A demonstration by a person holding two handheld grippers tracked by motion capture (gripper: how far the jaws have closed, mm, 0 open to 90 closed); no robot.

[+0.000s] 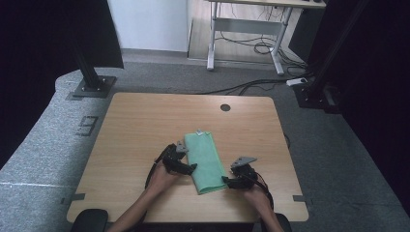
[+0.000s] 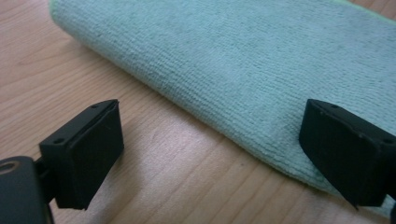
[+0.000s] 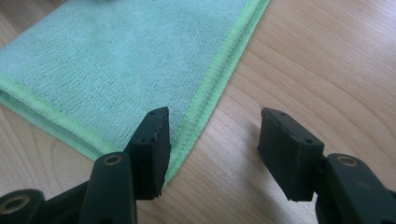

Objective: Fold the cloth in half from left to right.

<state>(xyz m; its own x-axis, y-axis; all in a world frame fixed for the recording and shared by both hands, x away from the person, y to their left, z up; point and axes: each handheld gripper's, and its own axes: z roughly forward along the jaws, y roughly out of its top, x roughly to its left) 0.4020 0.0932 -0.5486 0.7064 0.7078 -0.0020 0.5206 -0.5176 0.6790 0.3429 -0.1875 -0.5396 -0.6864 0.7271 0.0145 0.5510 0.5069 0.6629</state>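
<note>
Folding in progress. The green microfibre cloth (image 1: 207, 163), already folded into a narrow strip, lies flat on the light wooden table (image 1: 135, 130) between both hands. The left gripper (image 2: 210, 154), jaws wide, straddles its rounded folded edge; the right gripper (image 3: 212, 149), jaws half open and empty, straddles the stitched corner. Further folds probably remain.

Both forearms enter from the bottom edge; the left tool (image 1: 191, 166) (lower centre) gapes wide, the right tool (image 1: 226, 180) half-spread.
</note>
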